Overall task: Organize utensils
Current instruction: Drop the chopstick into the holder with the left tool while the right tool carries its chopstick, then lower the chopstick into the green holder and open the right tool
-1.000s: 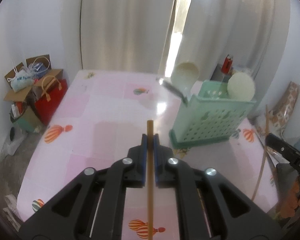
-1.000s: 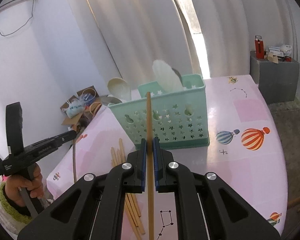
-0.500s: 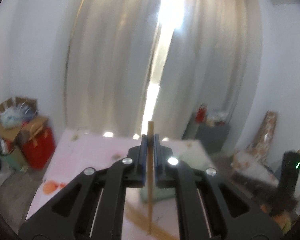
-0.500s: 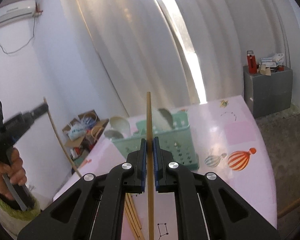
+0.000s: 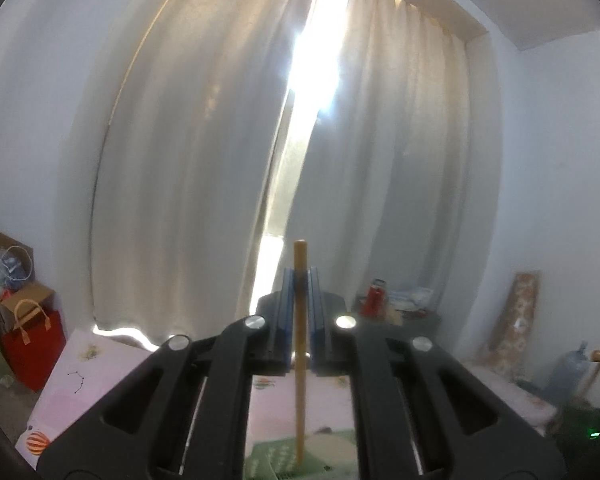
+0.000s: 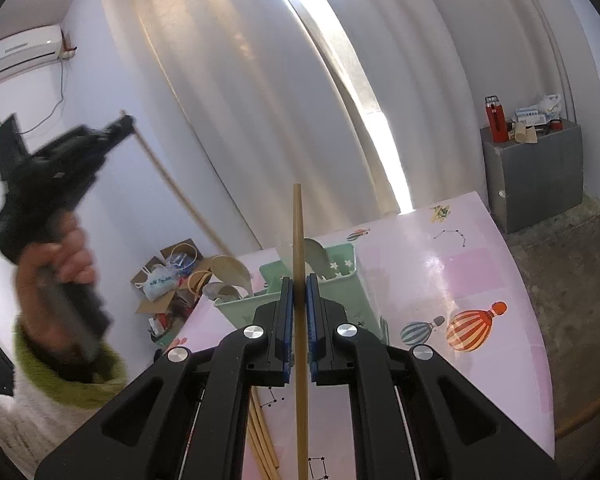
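Each gripper, the left gripper (image 5: 300, 276) and the right gripper (image 6: 299, 292), pinches one chopstick (image 6: 299, 240) tight in its fingers, likely to drop it upright into the green basket (image 6: 340, 280) on the table (image 6: 460, 272).

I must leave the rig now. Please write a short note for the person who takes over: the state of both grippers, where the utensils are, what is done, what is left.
Left gripper: shut on a wooden chopstick, raised high and pointing about level.
Right gripper: shut on another chopstick, tilted slightly down toward the green basket.
Basket stands on the pink table; pale spoons already stand in it.
More loose chopsticks lie on the table below the right gripper.
Done: spoons in the basket.
Left: put both held chopsticks in, then the loose ones.
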`<state>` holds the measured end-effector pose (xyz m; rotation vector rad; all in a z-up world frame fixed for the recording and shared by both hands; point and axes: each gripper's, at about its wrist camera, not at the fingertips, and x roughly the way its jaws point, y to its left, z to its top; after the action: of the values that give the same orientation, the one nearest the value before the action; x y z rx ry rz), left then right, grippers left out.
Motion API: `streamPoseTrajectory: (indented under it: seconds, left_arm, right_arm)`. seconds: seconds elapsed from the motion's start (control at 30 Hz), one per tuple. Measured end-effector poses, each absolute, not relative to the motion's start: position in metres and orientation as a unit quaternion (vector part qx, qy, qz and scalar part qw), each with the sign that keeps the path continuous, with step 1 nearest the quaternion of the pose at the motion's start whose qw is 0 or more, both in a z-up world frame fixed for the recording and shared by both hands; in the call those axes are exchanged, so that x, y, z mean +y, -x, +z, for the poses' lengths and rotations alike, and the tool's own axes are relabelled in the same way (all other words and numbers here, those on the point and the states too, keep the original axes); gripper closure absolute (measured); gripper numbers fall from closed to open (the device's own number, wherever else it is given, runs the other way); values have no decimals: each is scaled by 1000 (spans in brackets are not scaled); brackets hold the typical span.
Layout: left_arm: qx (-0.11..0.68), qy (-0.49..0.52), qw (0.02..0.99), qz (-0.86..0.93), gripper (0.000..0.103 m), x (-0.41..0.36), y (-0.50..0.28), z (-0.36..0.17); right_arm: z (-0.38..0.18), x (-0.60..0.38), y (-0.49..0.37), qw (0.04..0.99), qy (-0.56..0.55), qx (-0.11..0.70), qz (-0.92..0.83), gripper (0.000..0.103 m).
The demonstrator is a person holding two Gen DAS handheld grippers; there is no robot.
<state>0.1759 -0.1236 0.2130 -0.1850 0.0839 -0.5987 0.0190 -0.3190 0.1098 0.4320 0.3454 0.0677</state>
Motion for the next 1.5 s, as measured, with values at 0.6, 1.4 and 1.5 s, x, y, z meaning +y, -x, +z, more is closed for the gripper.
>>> streamPoseTrajectory:
  seconds: [0.6,1.4,1.5]
  left_arm:
    - [161,66,949,-262,63,-107,-198,128]
    - [279,32,935,-215,20,10,-131,30]
    - [283,31,933,-221,19,6,-126,26]
  right_arm:
    - [137,-319,-49,965,-188,164,75,96]
    - [233,-260,-162,991,-73,23,108,96]
    - [208,-258,-179,992,-67,54,92,96]
